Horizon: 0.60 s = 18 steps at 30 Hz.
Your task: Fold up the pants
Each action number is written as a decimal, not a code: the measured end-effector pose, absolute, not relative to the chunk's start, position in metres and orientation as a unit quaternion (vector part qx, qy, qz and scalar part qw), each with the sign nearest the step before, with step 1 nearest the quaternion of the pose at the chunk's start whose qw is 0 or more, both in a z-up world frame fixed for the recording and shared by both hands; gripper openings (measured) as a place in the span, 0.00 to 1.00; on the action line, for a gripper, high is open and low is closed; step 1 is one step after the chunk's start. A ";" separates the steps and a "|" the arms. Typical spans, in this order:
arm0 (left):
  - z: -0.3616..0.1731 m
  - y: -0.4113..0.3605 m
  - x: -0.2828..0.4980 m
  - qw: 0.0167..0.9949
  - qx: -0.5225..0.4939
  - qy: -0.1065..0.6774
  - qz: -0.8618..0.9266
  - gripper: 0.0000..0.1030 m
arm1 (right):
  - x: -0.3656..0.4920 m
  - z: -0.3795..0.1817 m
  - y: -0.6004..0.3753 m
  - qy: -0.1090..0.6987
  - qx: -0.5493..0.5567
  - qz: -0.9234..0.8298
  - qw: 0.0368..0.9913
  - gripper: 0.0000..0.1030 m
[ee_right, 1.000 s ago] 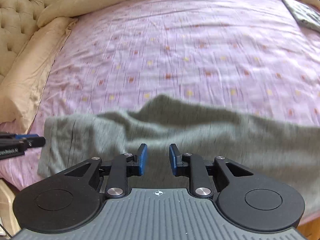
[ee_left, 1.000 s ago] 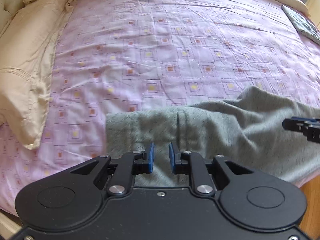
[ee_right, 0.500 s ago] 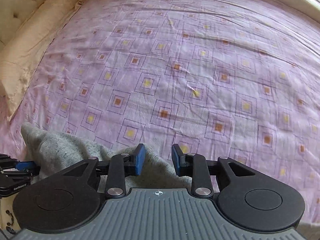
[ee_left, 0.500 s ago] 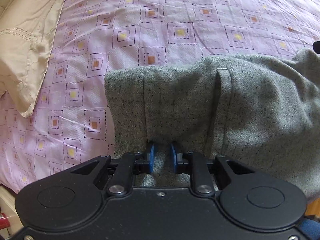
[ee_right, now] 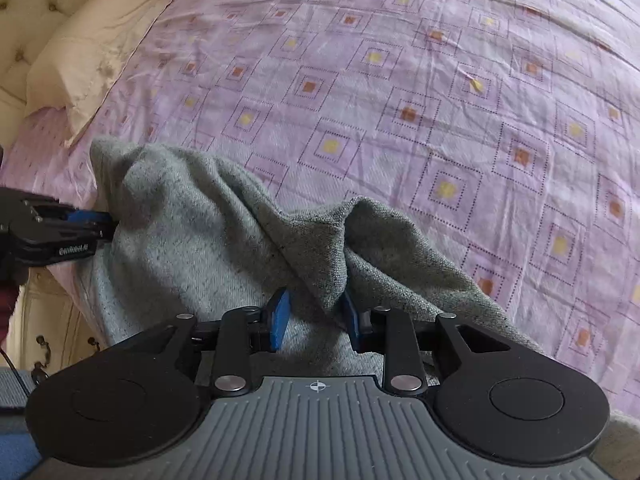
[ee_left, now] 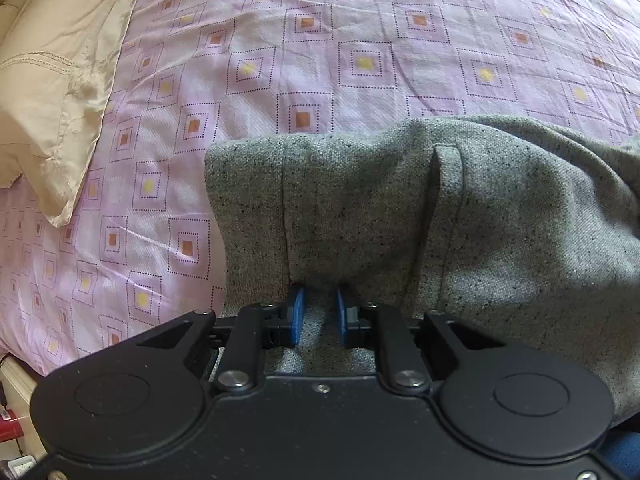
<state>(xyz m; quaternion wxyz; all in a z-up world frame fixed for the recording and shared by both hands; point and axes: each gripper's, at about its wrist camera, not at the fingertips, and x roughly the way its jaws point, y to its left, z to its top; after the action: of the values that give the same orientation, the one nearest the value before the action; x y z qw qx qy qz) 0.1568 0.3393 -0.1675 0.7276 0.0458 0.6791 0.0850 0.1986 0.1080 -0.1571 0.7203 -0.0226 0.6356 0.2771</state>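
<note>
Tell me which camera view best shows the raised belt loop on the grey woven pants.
The left wrist view. There the belt loop stands sharp and unobstructed on the flat waistband of the grey pants. In the right wrist view the pants are bunched into a ridge, and no loop can be made out.

Bed (ee_left: pixel 360 8) fills both of my views, covered in a pinkish-purple sheet (ee_right: pixel 400 80) printed with dotted squares, orange and yellow centres, lightly wrinkled all over. On the left side lies a cream pillow (ee_left: pixel 52 92) (satiny, with a stitched hem), one corner flopping onto the sheet. My right camera shows a tufted cream headboard (ee_right: pixel 20 8) behind it. The grey pants (ee_left: pixel 500 220) sit right at the near edge of the bed, partly flat on the sheet, partly bunched into a raised fold (ee_right: pixel 332 240), with some cloth hanging over the edge. Rest of the sheet looks bare from here.
</note>
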 end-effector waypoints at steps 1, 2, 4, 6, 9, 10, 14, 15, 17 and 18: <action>-0.168 0.339 0.157 0.727 0.046 0.679 0.086 0.22 | 0.205 -0.156 0.107 0.635 -0.011 0.275 0.722 0.28; -0.168 0.339 0.157 0.727 0.046 0.679 0.087 0.22 | 0.212 -0.156 0.106 0.634 0.000 0.276 0.722 0.28; -0.167 0.339 0.157 0.729 0.046 0.677 0.089 0.22 | 0.231 -0.159 0.107 0.640 0.022 0.278 0.716 0.28; -0.166 0.338 0.156 0.732 0.046 0.674 0.090 0.22 | 0.247 -0.161 0.108 0.644 0.042 0.283 0.709 0.28; -0.165 0.338 0.154 0.735 0.046 0.670 0.092 0.22 | 0.262 -0.169 0.110 0.659 0.062 0.290 0.691 0.28; -0.165 0.337 0.154 0.736 0.046 0.669 0.093 0.22 | 0.264 -0.172 0.110 0.664 0.065 0.292 0.685 0.29; -0.164 0.338 0.153 0.739 0.042 0.666 0.098 0.22 | 0.265 -0.176 0.107 0.679 0.085 0.297 0.666 0.30; -0.164 0.338 0.153 0.739 0.041 0.665 0.098 0.22 | 0.264 -0.176 0.106 0.678 0.093 0.296 0.666 0.26; -0.164 0.337 0.152 0.742 0.045 0.662 0.097 0.22 | 0.266 -0.168 0.101 0.659 0.098 0.281 0.690 0.02; -0.163 0.336 0.151 0.744 0.048 0.660 0.096 0.22 | 0.274 -0.163 0.099 0.644 0.096 0.251 0.716 0.02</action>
<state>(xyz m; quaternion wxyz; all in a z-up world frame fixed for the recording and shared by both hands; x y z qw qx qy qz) 0.1505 0.3364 -0.1634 0.7439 0.0482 0.6597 0.0956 0.2736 0.0986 -0.1628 0.7165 0.0962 0.6436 0.2513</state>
